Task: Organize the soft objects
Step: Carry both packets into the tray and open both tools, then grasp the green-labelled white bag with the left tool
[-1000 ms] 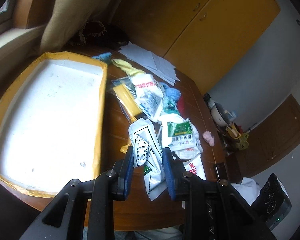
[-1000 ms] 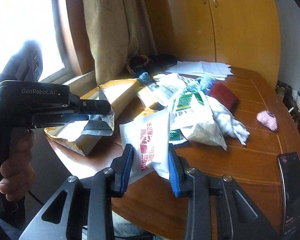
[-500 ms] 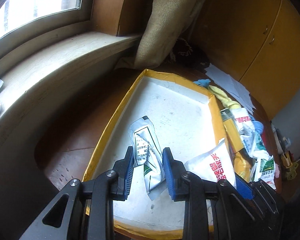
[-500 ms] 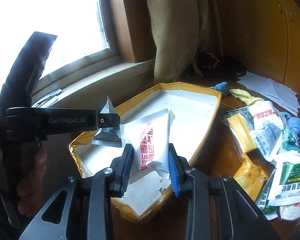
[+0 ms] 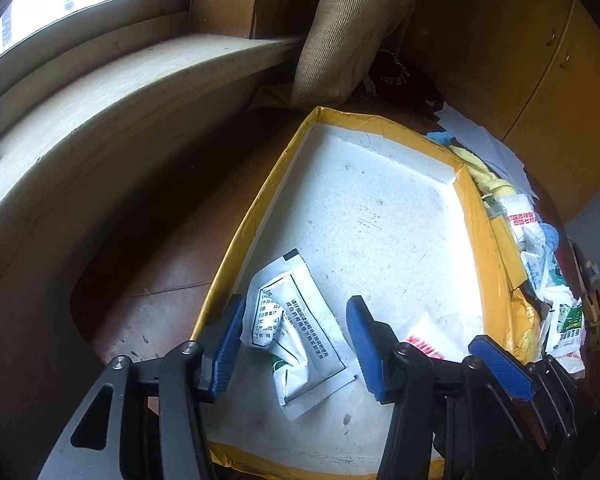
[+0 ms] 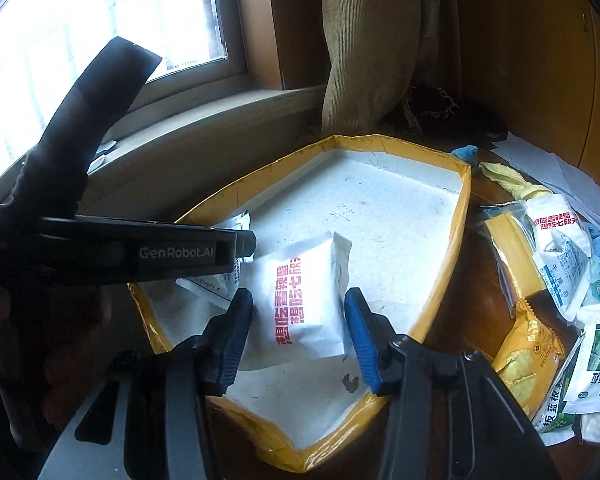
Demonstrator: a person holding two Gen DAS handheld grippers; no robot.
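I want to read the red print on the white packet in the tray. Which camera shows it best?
The right wrist view: the white packet with red print lies in full view between the open jaws of the right gripper, inside the yellow-rimmed tray. The left wrist view shows only a corner of it, the rest hidden behind gripper fingers.

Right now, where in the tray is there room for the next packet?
Free: the tray's far half, from the sachet and white packet to the far wall. Crowded: the near end under both grippers, and the table pile right of the tray.
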